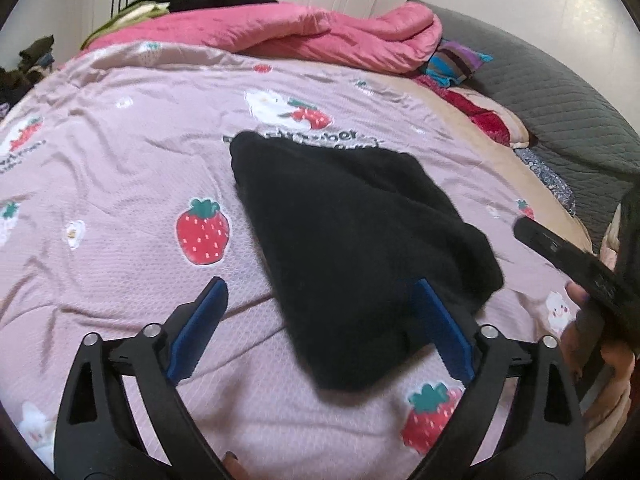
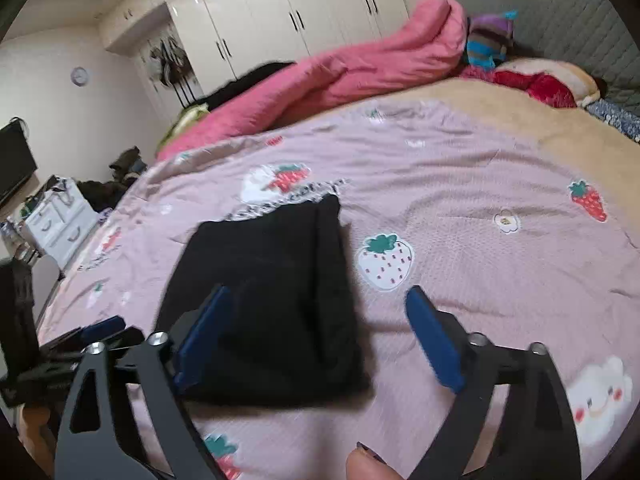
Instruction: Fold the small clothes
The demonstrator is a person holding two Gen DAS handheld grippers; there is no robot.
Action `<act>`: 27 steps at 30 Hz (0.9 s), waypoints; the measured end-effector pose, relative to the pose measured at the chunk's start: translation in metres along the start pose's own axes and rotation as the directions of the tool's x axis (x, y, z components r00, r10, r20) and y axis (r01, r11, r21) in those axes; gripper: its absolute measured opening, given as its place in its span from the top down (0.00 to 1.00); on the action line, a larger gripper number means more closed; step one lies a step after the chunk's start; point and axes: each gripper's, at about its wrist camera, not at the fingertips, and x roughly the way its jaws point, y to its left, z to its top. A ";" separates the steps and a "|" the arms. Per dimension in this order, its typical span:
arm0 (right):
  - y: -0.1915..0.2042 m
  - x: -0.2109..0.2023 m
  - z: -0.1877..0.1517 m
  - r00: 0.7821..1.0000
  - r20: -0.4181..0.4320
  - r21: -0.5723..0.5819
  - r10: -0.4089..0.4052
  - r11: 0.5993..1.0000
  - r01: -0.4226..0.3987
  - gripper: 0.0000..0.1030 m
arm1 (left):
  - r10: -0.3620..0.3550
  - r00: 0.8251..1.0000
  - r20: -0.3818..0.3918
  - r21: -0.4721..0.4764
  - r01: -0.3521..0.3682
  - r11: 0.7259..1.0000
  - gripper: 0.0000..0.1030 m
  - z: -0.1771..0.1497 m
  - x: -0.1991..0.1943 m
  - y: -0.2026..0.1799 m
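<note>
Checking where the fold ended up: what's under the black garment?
The black garment lies folded on the pink strawberry-print cover. It overlaps dark printed lettering at its far edge. The rest of the print beneath is hidden.

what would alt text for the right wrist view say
A folded black garment lies flat on a pink strawberry-print bedspread, with the open right gripper just above its near edge, holding nothing. A rumpled pink quilt and white wardrobes sit behind.
</note>
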 end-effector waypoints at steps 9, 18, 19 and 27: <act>0.032 -0.054 -0.027 0.993 0.114 -0.091 -0.010 0.996 0.021 0.04 | -0.008 0.997 0.074 0.051 0.004 0.999 0.09 -0.021 -0.052 -0.006; 0.037 -0.077 -0.064 0.991 0.125 -0.104 -0.040 0.993 0.054 0.04 | 0.023 0.996 0.081 0.048 -0.027 0.998 0.09 -0.052 -0.076 0.007; 0.037 -0.078 -0.068 0.991 0.126 -0.103 -0.046 0.993 0.059 0.04 | 0.030 0.997 0.078 0.047 -0.034 0.998 0.09 -0.058 -0.077 0.009; 0.035 -0.076 -0.096 0.989 0.116 -0.112 -0.092 0.988 0.105 0.04 | 0.044 0.998 0.047 0.006 -0.045 0.999 0.09 -0.081 -0.068 0.030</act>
